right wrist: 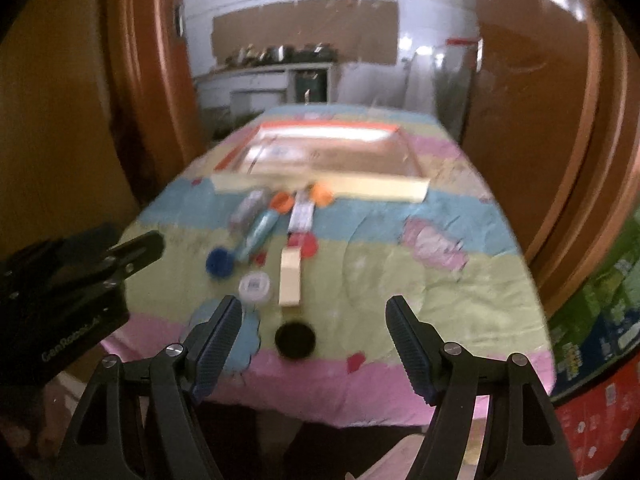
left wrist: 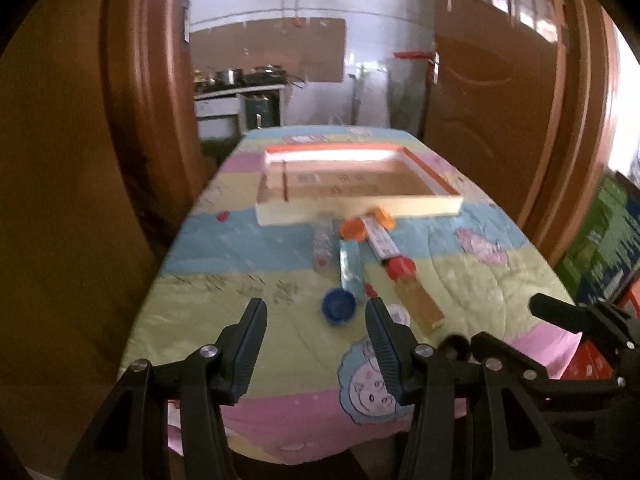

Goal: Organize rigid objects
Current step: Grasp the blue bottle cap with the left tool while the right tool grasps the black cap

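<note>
Several small bottles lie on the cartoon-print tablecloth (left wrist: 224,292): a blue-capped teal one (left wrist: 347,276), an orange-capped white one (left wrist: 378,236), a red-capped amber one (left wrist: 416,296) and a clear one (left wrist: 322,242). The right wrist view also shows a white jar (right wrist: 255,286) and a black lid (right wrist: 295,339). A shallow cardboard tray (left wrist: 356,210) sits behind them. My left gripper (left wrist: 316,312) is open and empty just before the blue cap. My right gripper (right wrist: 314,312) is open and empty above the black lid.
Brown doors (left wrist: 492,80) flank the table on both sides. Green and red boxes (left wrist: 600,240) stand on the floor to the right. A kitchen counter (left wrist: 236,88) lies beyond the far table edge. The left gripper body (right wrist: 60,280) shows at left in the right wrist view.
</note>
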The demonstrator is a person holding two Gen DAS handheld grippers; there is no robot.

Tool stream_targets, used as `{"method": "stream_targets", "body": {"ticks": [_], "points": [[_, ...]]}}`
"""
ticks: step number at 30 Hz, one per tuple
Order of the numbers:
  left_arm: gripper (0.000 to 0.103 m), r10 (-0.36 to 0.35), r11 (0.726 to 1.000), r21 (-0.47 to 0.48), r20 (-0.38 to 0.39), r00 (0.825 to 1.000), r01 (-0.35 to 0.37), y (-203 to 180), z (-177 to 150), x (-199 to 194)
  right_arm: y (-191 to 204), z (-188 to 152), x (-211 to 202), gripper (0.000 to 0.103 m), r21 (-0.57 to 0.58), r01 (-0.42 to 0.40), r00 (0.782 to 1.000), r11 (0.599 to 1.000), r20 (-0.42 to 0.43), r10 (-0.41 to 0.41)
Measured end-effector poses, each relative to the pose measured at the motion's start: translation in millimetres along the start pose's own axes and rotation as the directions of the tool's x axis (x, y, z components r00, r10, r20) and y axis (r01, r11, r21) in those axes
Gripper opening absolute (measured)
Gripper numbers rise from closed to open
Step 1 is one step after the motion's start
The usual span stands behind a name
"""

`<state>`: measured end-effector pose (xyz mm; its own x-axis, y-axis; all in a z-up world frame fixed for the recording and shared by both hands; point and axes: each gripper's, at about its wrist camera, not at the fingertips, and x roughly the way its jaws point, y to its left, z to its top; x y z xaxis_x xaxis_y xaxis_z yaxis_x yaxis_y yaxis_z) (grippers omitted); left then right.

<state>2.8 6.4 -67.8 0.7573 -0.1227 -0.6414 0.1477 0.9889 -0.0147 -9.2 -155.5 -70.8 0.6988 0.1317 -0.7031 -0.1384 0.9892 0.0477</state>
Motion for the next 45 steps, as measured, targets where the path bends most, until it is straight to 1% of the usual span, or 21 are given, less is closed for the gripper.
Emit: {"method": "stream_targets", "body": {"ticks": [1,4,8,11,16,21,25,26,27,28,29,30,31,32,34,39,45], "points": [[0.052,-0.005,1.0,0.008,-0.005,1.0,0.005,-1,-4,5,-1,-4,7,0.076,0.001,-0.013,1.0,1.0,-0.025,0.013],[0.052,-0.012,1.0,0.028,-0.017,1.0,0.013,-2,-11,16,-2,-11,20,0.076,0.001,-0.034,0.998,0.999,-0.059,0.034],[0.052,-0.029,0.999,0.033,-0.023,0.999,0.03,0,-8,30,0,-15,31,0.076,-0.022,-0.054,0.996,0.998,-0.077,0.052],[0.052,-0.052,0.998,0.041,-0.047,0.998,0.054,1,-7,43,3,-16,41,0.076,-0.041,-0.055,0.994,0.998,-0.093,0.051],[0.052,-0.07,0.996,0.041,-0.078,0.994,0.074,4,-7,63,4,-15,52,0.076,-0.054,-0.059,0.993,0.997,-0.101,0.054],[0.052,-0.099,0.995,0.012,-0.101,0.99,0.101,10,-5,79,4,-15,59,0.076,-0.056,-0.069,0.992,0.996,-0.105,0.063],[0.052,-0.109,0.994,0.019,-0.096,0.989,0.112,9,-6,85,2,-15,64,0.075,-0.054,-0.075,0.992,0.996,-0.104,0.069],[0.052,-0.112,0.993,0.024,-0.093,0.989,0.115,9,-6,86,2,-15,64,0.074,-0.055,-0.074,0.992,0.996,-0.102,0.068],[0.052,-0.115,0.993,0.027,-0.091,0.989,0.118,9,-6,86,2,-15,65,0.069,-0.055,-0.072,0.993,0.996,-0.098,0.066],[0.052,-0.118,0.992,0.029,-0.087,0.989,0.12,9,-6,87,2,-15,65,0.061,-0.056,-0.069,0.994,0.996,-0.094,0.063],[0.052,-0.12,0.992,0.03,-0.085,0.989,0.123,8,-6,86,2,-15,65,0.058,-0.055,-0.064,0.994,0.996,-0.091,0.059],[0.051,-0.128,0.991,0.031,-0.082,0.988,0.131,8,-7,86,1,-14,66,0.051,-0.056,-0.061,0.995,0.997,-0.087,0.056],[0.044,-0.138,0.989,0.033,-0.078,0.987,0.141,8,-7,86,1,-14,66,0.044,-0.054,-0.06,0.995,0.997,-0.086,0.055],[0.041,-0.142,0.989,0.038,-0.075,0.987,0.145,7,-7,86,0,-14,66,0.041,-0.052,-0.059,0.995,0.997,-0.084,0.055],[0.031,-0.145,0.988,0.044,-0.073,0.987,0.148,7,-8,86,-1,-14,66,0.03,-0.047,-0.061,0.995,0.997,-0.083,0.057],[0.031,-0.183,0.983,0.014,-0.07,0.981,0.184,12,-7,84,-1,-14,65,0.03,-0.053,-0.056,0.995,0.997,-0.083,0.051],[0.031,-0.192,0.981,-0.009,-0.06,0.98,0.192,15,-7,81,-2,-14,63,0.03,-0.05,-0.058,0.995,0.997,-0.084,0.053]]}}
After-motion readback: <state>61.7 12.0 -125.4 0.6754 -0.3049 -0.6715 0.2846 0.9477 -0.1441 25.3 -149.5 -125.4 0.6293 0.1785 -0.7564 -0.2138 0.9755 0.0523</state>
